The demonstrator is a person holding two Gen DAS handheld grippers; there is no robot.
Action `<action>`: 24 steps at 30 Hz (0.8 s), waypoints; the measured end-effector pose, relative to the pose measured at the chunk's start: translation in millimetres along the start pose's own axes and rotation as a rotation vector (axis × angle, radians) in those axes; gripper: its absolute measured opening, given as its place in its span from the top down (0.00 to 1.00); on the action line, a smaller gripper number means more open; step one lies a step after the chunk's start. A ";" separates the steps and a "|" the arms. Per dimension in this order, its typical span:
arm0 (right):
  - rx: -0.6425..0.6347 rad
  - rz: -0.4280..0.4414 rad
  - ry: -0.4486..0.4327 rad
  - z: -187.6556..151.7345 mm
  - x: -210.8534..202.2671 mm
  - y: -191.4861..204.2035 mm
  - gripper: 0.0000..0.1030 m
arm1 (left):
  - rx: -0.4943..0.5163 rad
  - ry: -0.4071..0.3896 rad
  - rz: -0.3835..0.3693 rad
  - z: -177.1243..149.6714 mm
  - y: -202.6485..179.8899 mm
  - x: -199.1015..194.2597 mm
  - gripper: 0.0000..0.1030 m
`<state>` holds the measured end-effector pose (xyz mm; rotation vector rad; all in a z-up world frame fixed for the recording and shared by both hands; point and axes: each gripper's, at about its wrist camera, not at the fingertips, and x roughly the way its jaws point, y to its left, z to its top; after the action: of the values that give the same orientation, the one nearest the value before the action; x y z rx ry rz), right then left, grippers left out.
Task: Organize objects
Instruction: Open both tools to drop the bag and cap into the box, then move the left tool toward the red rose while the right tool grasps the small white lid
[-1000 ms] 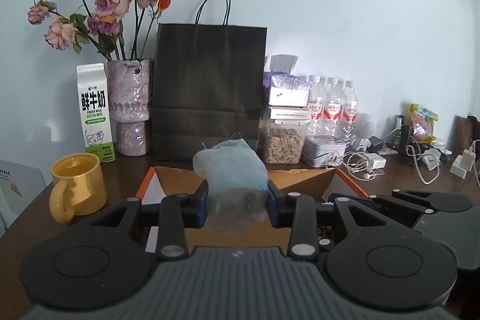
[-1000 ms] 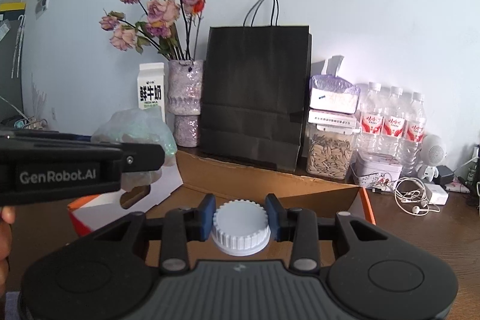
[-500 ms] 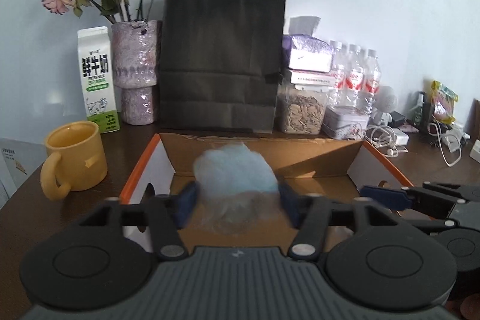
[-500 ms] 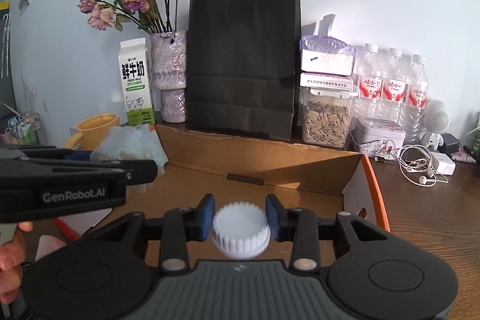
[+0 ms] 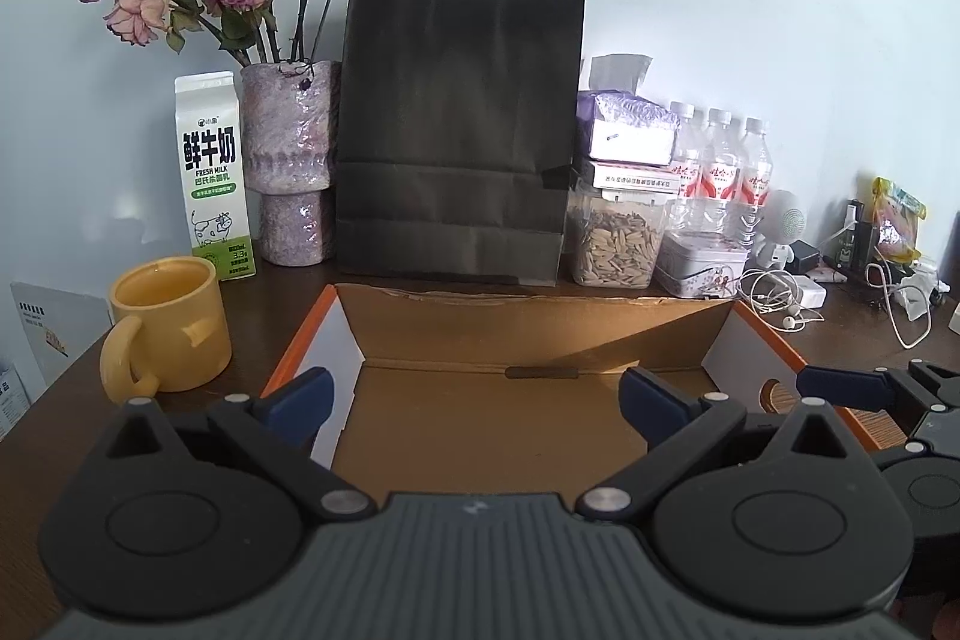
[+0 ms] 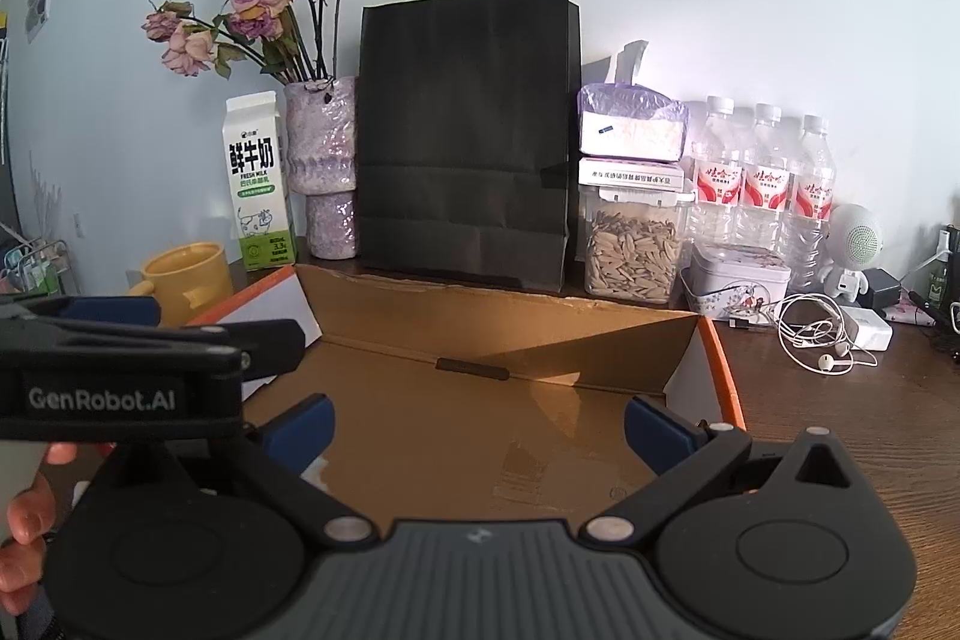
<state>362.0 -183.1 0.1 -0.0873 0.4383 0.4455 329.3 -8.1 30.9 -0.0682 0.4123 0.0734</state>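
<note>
Both tongs are opening with nothing between their blue rubbery pads: the left tongs (image 5: 474,394) and the right tongs (image 6: 480,424) hang over a shallow corrugated cardboard box (image 5: 528,322) with orange-edged white flaps on the dark wooden counter (image 5: 54,400). The box floor nearest the cameras is hidden behind the black tong bodies. A glossy yellow mug (image 5: 168,334) stands left, a matte black paper bag (image 5: 456,130) behind.

Home desk setting indicated: dark wooden table (image 5: 840,340) against a pale wall, crowded with dried roses in a vase (image 5: 291,160), milk carton (image 5: 211,172), yellow mug (image 5: 171,331), water bottles (image 6: 762,178), earphones (image 6: 822,340).
</note>
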 end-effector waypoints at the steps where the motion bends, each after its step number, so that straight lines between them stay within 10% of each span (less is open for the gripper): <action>1: 0.000 -0.002 -0.004 0.4 -1.2 -0.1 0.00 | 0.001 -0.003 -0.002 0.5 -0.4 -1.3 0.00; 24: -0.040 -0.024 -0.066 -7.0 -74.5 19.6 0.00 | 0.024 -0.090 0.008 7.4 -0.3 -84.7 0.00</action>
<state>290.3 -196.3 25.9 -0.1164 0.3636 0.4322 254.9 -12.7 71.8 -0.0391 0.3232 0.0789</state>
